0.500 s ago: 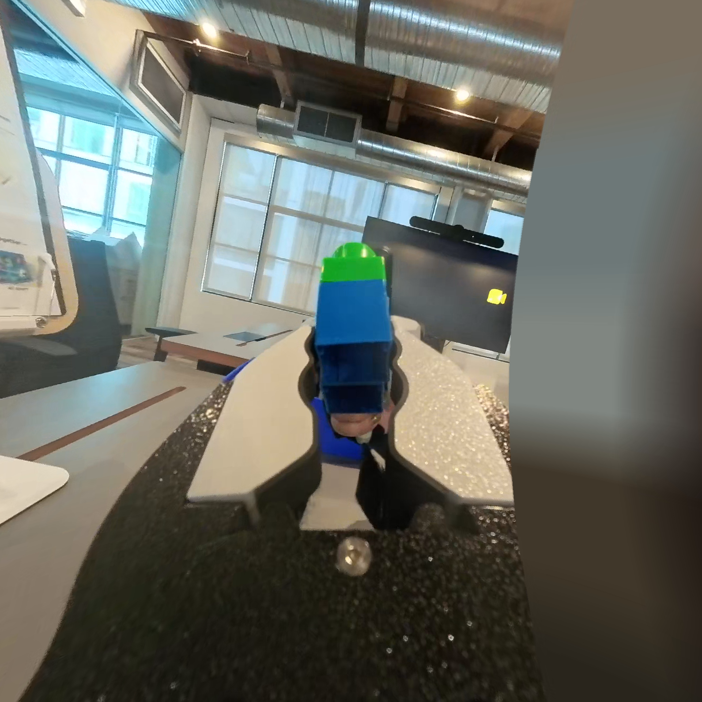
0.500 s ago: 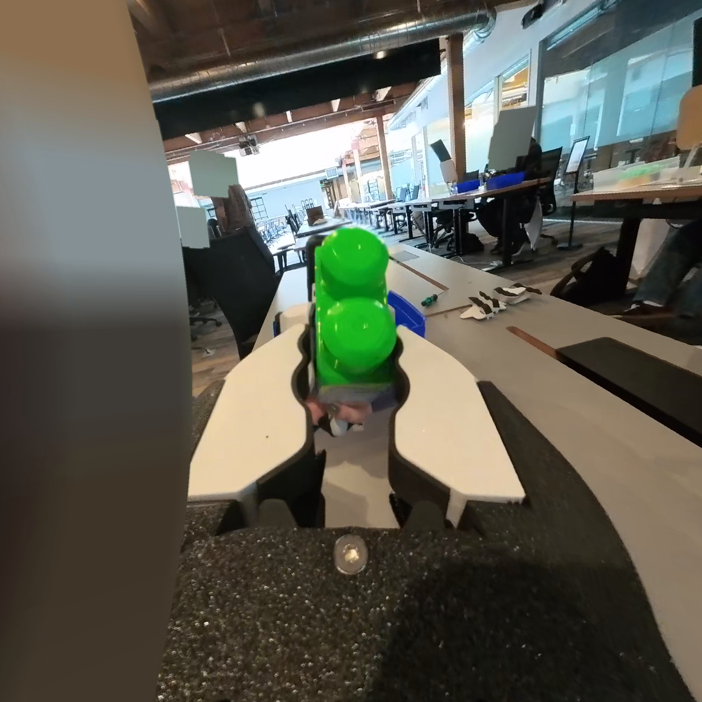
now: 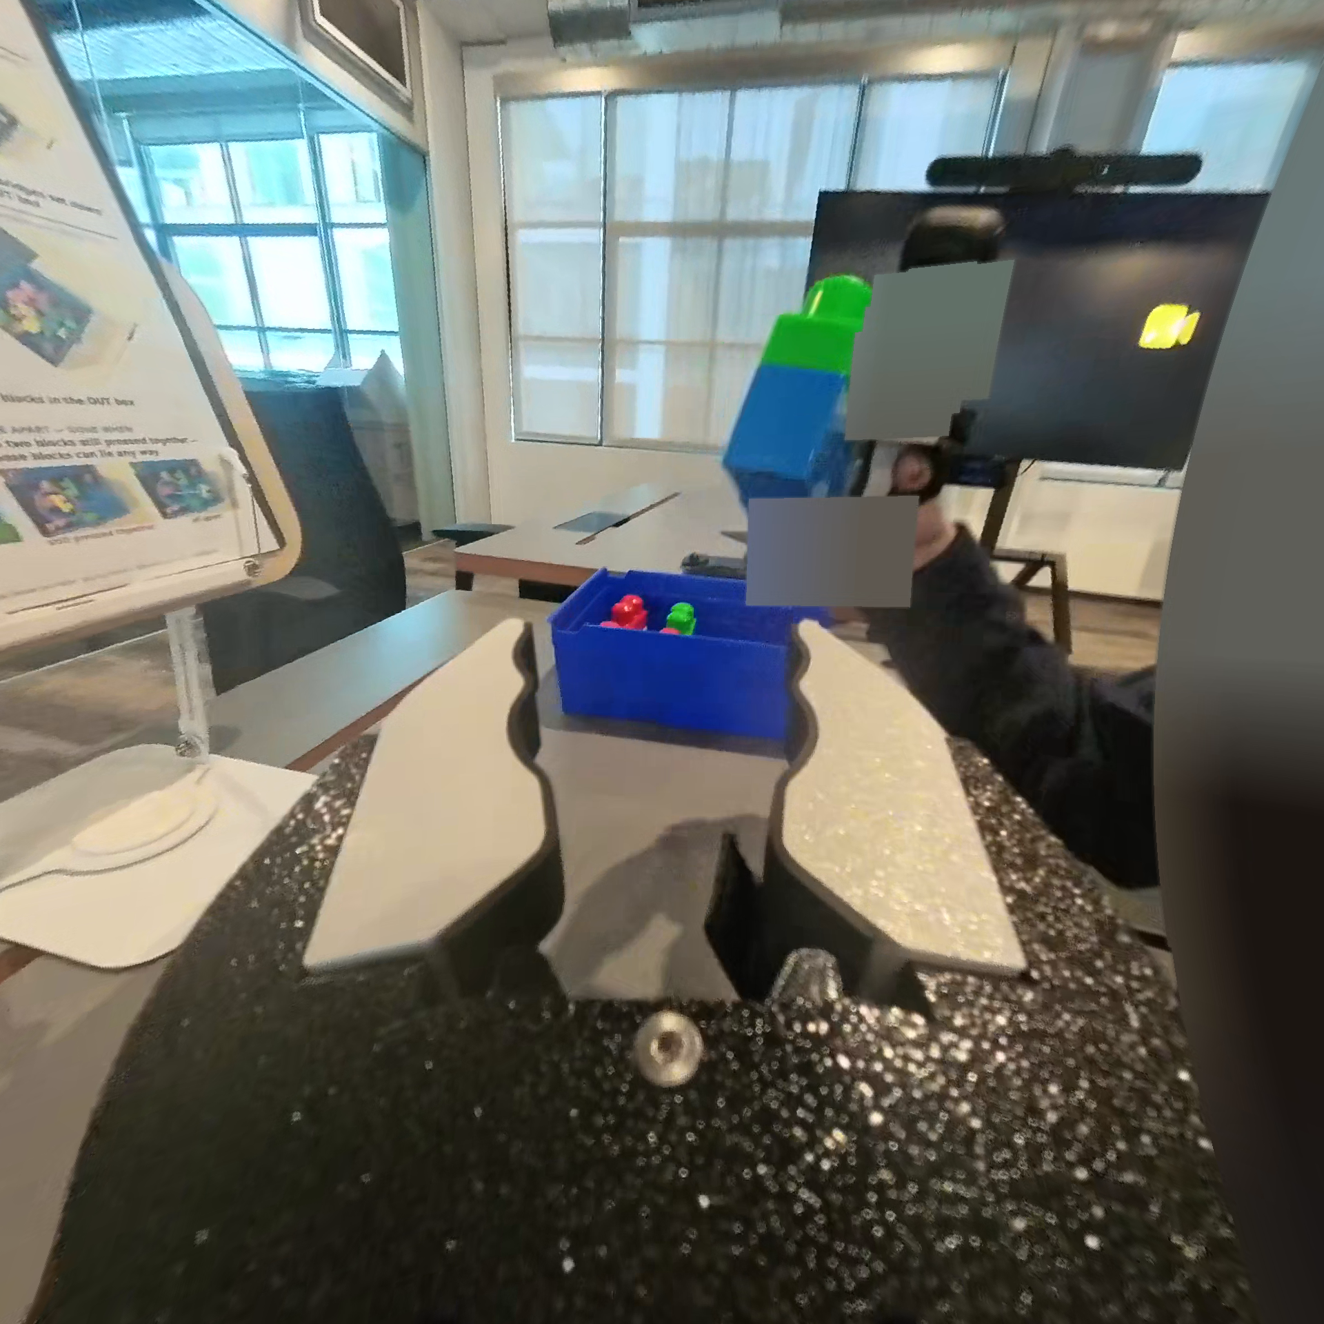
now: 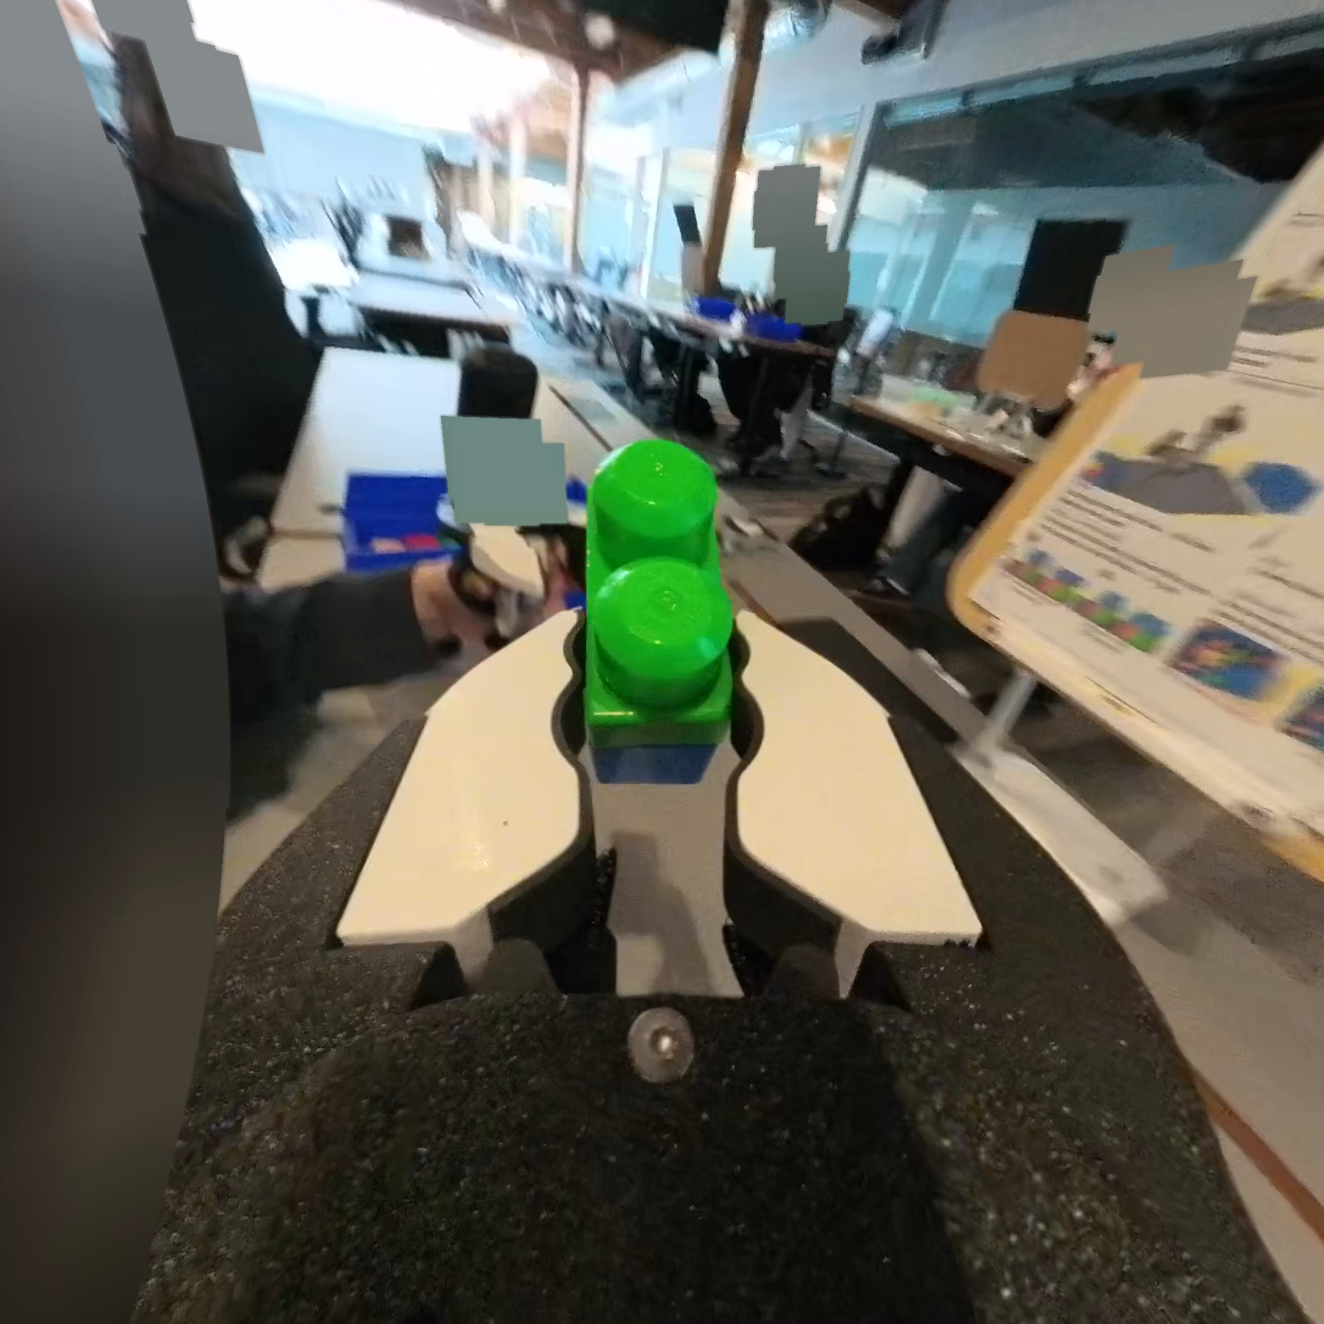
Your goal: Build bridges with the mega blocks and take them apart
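— Left wrist view? Left gripper (image 3: 663,688) spread wide, empty; beyond, blue plastic bin (image 3: 673,680) with red block (image 3: 629,611) and small green block (image 3: 680,616).

— Right wrist view? Right gripper (image 4: 658,666) clamped on green two-stud block (image 4: 655,609) atop blue block (image 4: 652,763), mostly hidden.

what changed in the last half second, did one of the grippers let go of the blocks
Yes. The left gripper opened and released the blue block, then pulled back; its jaws now stand apart and empty, facing the blue bin. The right gripper stayed shut on the green block, with the blue one still attached, so it now carries the pair alone.
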A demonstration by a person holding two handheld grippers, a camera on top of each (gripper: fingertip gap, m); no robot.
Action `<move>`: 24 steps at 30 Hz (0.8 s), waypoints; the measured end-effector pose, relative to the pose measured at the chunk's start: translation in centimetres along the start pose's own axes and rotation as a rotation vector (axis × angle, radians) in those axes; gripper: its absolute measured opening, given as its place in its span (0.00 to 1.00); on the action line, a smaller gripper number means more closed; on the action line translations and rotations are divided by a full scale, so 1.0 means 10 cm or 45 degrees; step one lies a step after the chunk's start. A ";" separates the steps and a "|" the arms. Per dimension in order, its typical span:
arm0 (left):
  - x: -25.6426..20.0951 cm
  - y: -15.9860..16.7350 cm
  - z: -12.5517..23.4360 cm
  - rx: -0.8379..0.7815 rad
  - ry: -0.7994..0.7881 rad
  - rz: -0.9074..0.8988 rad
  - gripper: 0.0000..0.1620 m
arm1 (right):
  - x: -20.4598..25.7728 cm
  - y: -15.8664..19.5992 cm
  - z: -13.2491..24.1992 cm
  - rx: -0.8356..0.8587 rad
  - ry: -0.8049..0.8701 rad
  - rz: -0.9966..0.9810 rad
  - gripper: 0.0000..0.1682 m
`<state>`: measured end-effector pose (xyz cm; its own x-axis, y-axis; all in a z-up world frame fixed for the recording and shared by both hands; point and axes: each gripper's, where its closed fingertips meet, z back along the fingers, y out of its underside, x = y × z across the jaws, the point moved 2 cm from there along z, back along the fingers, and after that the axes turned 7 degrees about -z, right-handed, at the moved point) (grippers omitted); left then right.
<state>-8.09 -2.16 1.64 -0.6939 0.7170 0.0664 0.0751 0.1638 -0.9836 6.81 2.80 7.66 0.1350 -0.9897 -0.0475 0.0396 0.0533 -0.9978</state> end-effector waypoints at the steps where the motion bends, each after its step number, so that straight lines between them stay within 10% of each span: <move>1: -0.01 0.02 -0.01 0.012 0.005 -0.005 0.40 | -0.07 0.00 0.21 0.073 0.053 0.039 0.22; 10: -0.12 0.47 -0.28 0.148 0.054 0.042 0.34 | -0.89 0.97 1.88 0.674 0.151 0.138 0.22; 24: -0.42 0.88 -0.48 0.292 -0.169 -0.105 0.29 | -1.20 1.81 2.39 0.777 -0.001 0.015 0.22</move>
<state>-1.05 -0.49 -6.48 -0.7800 0.6100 0.1398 -0.1389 0.0491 -0.9891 29.56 18.80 -8.73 0.1396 -0.9885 -0.0578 0.5981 0.1307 -0.7907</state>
